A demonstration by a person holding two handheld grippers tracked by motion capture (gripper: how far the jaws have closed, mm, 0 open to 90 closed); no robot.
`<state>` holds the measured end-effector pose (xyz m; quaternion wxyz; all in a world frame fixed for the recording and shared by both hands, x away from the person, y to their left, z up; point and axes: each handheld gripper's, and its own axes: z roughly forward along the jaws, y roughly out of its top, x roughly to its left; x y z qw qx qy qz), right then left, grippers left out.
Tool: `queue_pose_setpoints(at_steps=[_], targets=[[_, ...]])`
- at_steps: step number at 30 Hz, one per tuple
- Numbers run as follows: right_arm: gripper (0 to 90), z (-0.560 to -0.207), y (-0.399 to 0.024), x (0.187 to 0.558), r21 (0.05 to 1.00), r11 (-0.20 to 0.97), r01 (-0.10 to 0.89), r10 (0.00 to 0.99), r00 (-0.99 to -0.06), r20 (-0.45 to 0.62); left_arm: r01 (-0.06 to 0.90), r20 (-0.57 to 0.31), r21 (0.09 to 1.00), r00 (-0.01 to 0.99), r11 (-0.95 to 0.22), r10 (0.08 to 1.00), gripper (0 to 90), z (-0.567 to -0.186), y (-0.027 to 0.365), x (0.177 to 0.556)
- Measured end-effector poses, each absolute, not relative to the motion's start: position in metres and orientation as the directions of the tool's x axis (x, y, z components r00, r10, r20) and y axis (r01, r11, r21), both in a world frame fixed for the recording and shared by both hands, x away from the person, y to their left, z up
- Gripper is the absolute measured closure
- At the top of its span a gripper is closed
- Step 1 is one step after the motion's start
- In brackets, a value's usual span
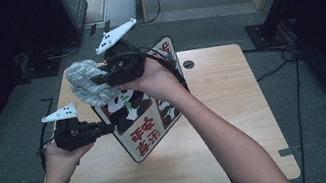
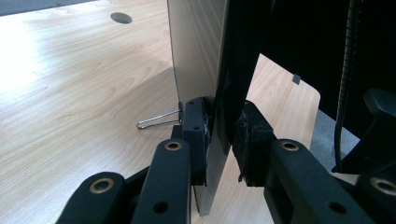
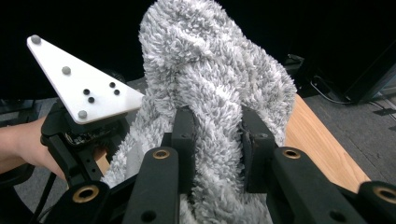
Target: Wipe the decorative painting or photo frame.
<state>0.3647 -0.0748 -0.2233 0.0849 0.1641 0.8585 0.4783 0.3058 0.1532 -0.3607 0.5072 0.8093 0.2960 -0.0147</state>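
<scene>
The left claw clamps the panda sign upright above the bench so the right claw, gripping the fluffy cloth, can wipe it.

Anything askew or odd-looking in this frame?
Nothing damaged or spilled. The panda-print board stands tilted off the table, clamped at its edge by the left gripper, while the right gripper squeezes a fluffy grey cloth above it.
</scene>
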Motion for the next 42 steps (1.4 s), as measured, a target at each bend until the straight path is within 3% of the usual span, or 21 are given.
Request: queue_pose_setpoints(at_steps=[22,42], targets=[[72.2,-0.224,-0.093,0.378,0.853,0.469,0.229,0.406,-0.914,0.022,0.495,-0.325,0.812,0.824,-0.309,0.464,76.7,-0.361,0.154,0.306],[72.2,-0.227,-0.116,0.396,0.867,0.409,0.284,0.427,-0.900,0.094,0.498,-0.329,0.811,0.822,-0.307,0.464,76.9,-0.361,0.155,0.306]])
